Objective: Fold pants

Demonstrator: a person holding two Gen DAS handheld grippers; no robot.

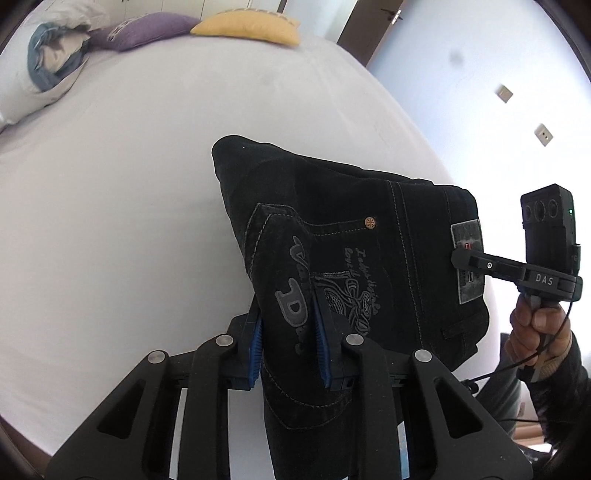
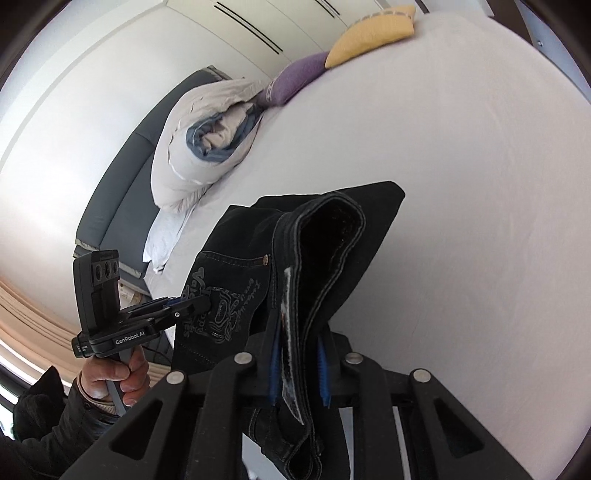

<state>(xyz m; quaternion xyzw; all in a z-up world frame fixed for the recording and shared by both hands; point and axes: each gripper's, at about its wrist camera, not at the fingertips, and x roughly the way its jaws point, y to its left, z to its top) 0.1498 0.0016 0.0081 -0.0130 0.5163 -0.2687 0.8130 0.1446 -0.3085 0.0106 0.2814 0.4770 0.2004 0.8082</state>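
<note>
- Over the white bed (image 1: 147, 184), a pair of black pants (image 1: 332, 229) hangs between two grippers, lifted at the near end, while the far folded end looks to lie on or just above the sheet.
- Seen from the left wrist, the left gripper (image 1: 290, 325) points steeply down and its jaws are narrowed onto a bunched edge of the pants by the back pocket, with the blue pads (image 1: 257, 339) pressing on the cloth from both sides.
- At the right of that view, the right gripper (image 1: 461, 258) reaches in sideways and pinches the waistband at the grey patch (image 1: 467, 266).
- A hand (image 1: 535, 325) in a dark sleeve is wrapped round that gripper's handle, fist closed, below the camera box.
- Seen from the right wrist, the right gripper (image 2: 298, 354) is tilted downward and narrowed onto the waistband, whose thick doubled edge stands up between the blue pads (image 2: 275, 369).
- At the left of this view, the left gripper (image 2: 201, 304) comes in level and bites the printed pocket area of the pants (image 2: 369, 229).
- The left hand (image 2: 110, 380) grips its handle from below, fingers curled, wrist in a dark cuff.
- Pillows sit at the head of the bed: yellow (image 1: 247, 27), purple (image 1: 147, 29), and a white bundle with blue cloth (image 2: 207, 140).
</note>
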